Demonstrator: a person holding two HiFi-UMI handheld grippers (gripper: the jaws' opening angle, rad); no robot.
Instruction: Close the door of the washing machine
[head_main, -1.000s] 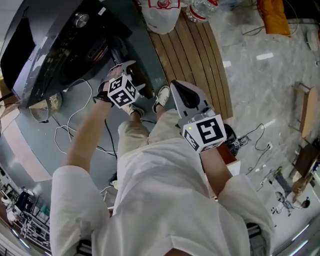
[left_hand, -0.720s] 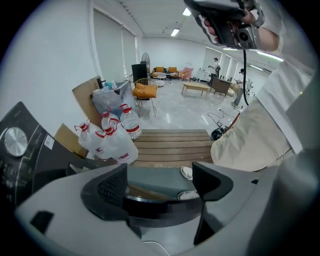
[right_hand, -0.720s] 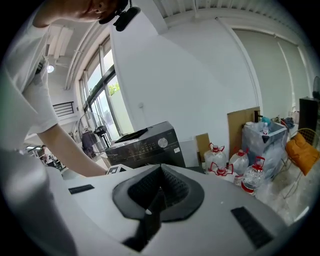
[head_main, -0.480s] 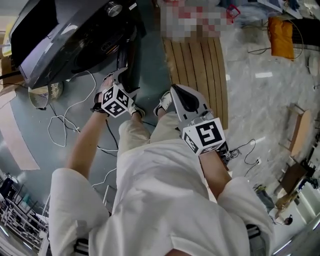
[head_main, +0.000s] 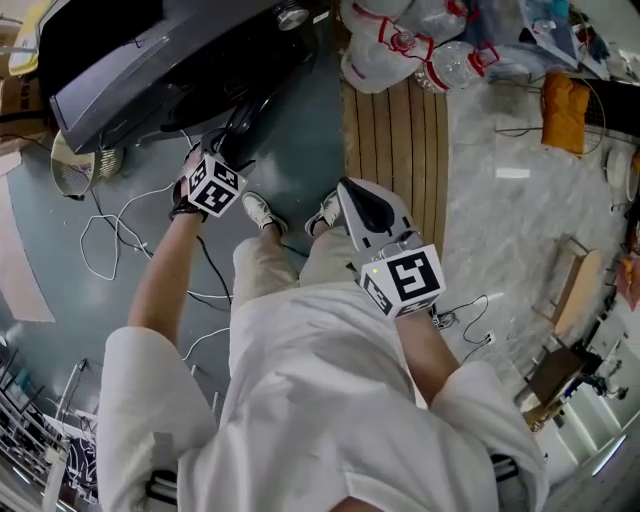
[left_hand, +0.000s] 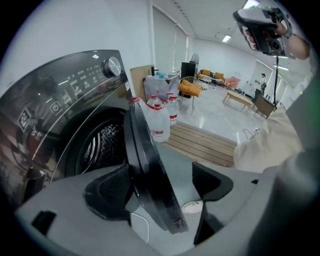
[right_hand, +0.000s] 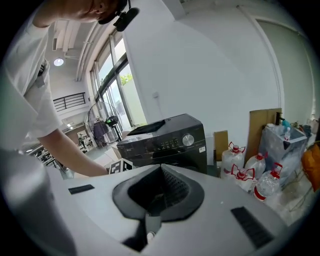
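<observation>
The dark washing machine (head_main: 150, 50) stands at the upper left of the head view, its round door (head_main: 240, 115) swung partly out. In the left gripper view the door's black rim (left_hand: 147, 160) runs edge-on between the jaws of my left gripper (left_hand: 160, 195). The jaws are open, the rim lies against the left pad, and the drum (left_hand: 100, 145) shows behind it. My right gripper (head_main: 348, 192) is shut on nothing and held in front of my body, well apart from the machine (right_hand: 165, 137).
Several water bottles (head_main: 420, 50) stand beside the machine at the far end of a wooden slat platform (head_main: 400, 140). White cables (head_main: 110, 240) trail over the floor at the left. My shoes (head_main: 262, 212) are just below the door. An orange bag (head_main: 565, 105) lies at the right.
My left gripper has moved up and left in the head view, toward the machine's front, staying at the door's edge. The right gripper has hardly moved.
</observation>
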